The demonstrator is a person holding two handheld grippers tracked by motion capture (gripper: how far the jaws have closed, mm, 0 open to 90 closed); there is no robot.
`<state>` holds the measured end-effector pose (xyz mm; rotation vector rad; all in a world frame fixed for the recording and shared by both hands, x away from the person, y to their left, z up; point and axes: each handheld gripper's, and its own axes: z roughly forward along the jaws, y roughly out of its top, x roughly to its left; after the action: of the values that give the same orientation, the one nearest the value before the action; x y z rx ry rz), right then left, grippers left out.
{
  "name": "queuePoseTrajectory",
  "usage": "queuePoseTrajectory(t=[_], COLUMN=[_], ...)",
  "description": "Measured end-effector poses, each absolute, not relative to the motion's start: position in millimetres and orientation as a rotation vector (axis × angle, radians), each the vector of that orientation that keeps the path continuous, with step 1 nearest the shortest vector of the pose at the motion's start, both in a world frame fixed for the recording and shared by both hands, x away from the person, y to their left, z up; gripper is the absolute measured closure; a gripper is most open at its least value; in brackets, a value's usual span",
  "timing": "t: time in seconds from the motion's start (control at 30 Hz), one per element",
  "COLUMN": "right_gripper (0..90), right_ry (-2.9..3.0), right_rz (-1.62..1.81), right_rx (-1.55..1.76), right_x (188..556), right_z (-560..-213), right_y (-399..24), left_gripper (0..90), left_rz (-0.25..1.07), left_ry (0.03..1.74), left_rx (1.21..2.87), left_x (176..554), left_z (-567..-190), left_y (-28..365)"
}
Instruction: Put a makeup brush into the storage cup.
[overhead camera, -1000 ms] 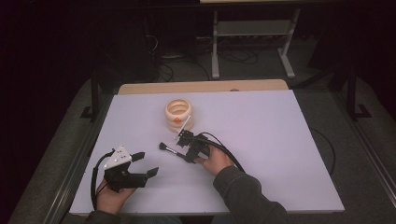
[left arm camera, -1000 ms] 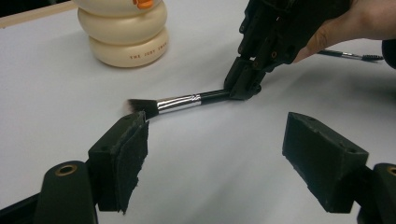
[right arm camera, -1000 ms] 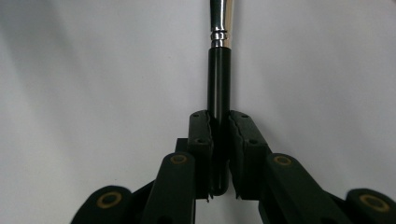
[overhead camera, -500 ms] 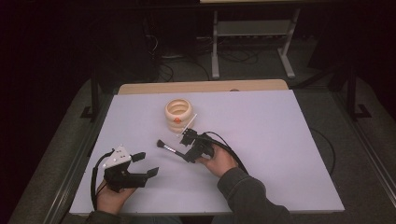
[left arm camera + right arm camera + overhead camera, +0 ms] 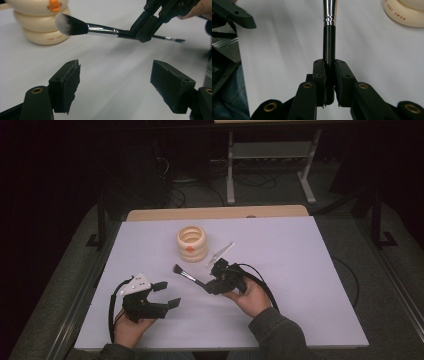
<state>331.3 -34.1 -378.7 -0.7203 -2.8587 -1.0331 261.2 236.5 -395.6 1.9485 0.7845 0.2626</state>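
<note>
A black-handled makeup brush (image 5: 186, 275) with a silver ferrule and dark, white-tipped bristles is held level above the white table. My right gripper (image 5: 209, 287) is shut on its handle (image 5: 329, 37), bristles pointing left toward the cream ringed holder (image 5: 192, 243). The right gripper view looks along the pads (image 5: 319, 72) pressed against the handle on both sides. My left gripper (image 5: 167, 295) rests low at the front left, open and with nothing in it. Its view shows the brush (image 5: 100, 28), the right gripper (image 5: 147, 27) and the holder (image 5: 40, 22) beyond its own parted jaws.
A pale slim object (image 5: 220, 254) lies on the table just right of the holder. The white tabletop (image 5: 310, 270) stretches wide to the right. A wooden strip (image 5: 215, 212) runs along the far edge. Metal stand legs (image 5: 270, 170) stand on the floor behind.
My right gripper has carried the brush a little to the right and upward, and the bristle end now sits higher. The left gripper has stayed put.
</note>
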Motion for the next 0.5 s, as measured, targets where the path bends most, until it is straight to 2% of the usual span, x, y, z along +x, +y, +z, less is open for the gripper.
queuePoseTrajectory(t=[0.27, 0.3, 0.4, 0.5], right_gripper=[78.5, 78.5, 78.5, 78.5], right_ry=[-2.803, -2.779, -2.766, -2.758], right_rz=[-1.132, -1.171, -1.21, -1.254], right_rx=[-0.747, -0.752, -0.732, -0.711], right_x=[311, 305, 301, 293], right_z=[-377, -377, -378, -380], right_y=[-58, -61, -64, -66], left_gripper=[25.6, 30.7, 31.6, 36.3], left_rz=[0.127, 0.061, 0.059, 0.019], left_ry=[0.735, 0.707, 0.699, 0.706], left_rx=[1.932, 1.914, 1.914, 1.895], left_x=[274, 276, 278, 284], left_z=[-393, -392, -391, -393], left_y=[222, 216, 212, 209])
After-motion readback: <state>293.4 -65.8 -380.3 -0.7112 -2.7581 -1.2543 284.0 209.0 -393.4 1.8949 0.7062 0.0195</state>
